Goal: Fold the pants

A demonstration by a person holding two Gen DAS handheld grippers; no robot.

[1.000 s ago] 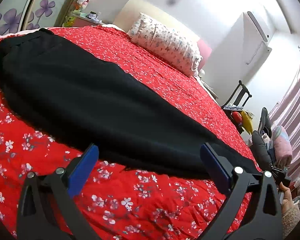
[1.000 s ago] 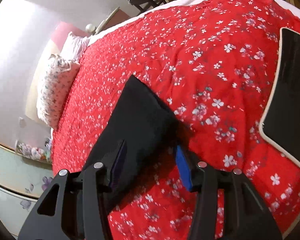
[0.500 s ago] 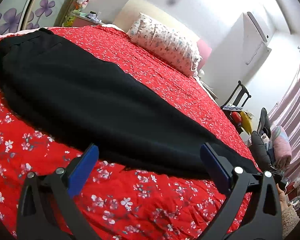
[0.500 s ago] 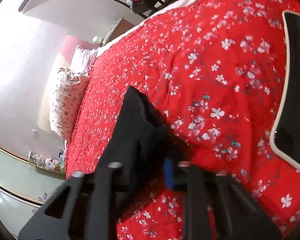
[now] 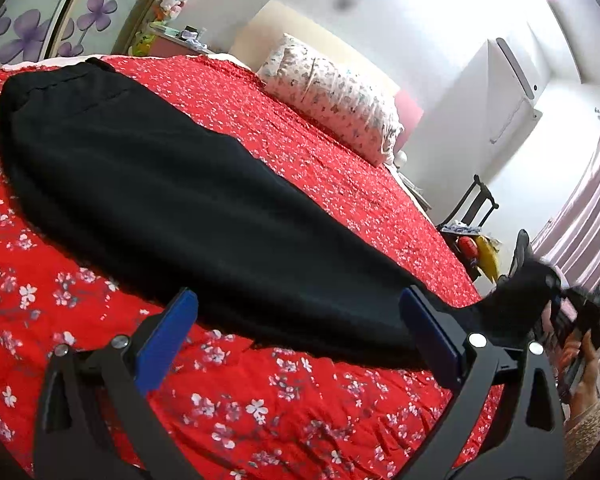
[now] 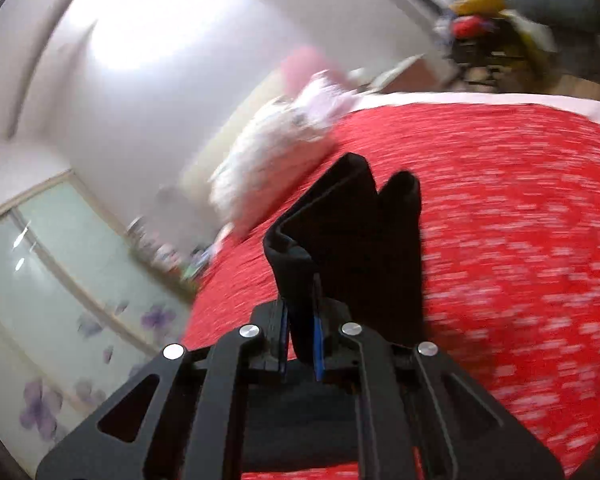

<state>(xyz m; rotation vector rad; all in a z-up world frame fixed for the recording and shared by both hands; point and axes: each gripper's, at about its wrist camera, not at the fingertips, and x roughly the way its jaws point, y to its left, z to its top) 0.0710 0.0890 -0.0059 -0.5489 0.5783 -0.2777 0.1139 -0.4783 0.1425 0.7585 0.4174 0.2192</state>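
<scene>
Black pants (image 5: 172, 196) lie folded lengthwise across the red floral bedspread (image 5: 260, 412), waistband at the far left, leg ends at the right. My left gripper (image 5: 296, 332) is open and empty, low over the bedspread beside the pants' near edge. My right gripper (image 6: 300, 324) is shut on the leg ends of the pants (image 6: 352, 232) and holds them lifted above the bed. In the left wrist view the right gripper (image 5: 556, 308) shows at the far right with the raised cuff. The right wrist view is motion-blurred.
A floral pillow (image 5: 332, 92) lies at the head of the bed. A chair with clutter (image 5: 472, 236) stands past the bed's far side. Pink curtains (image 5: 588, 216) hang at the right. A wardrobe with purple flowers (image 6: 60, 304) is at the left.
My right gripper closed on the leg ends of the pants and lifted them off the bed, swinging upward. My left gripper stayed still and open.
</scene>
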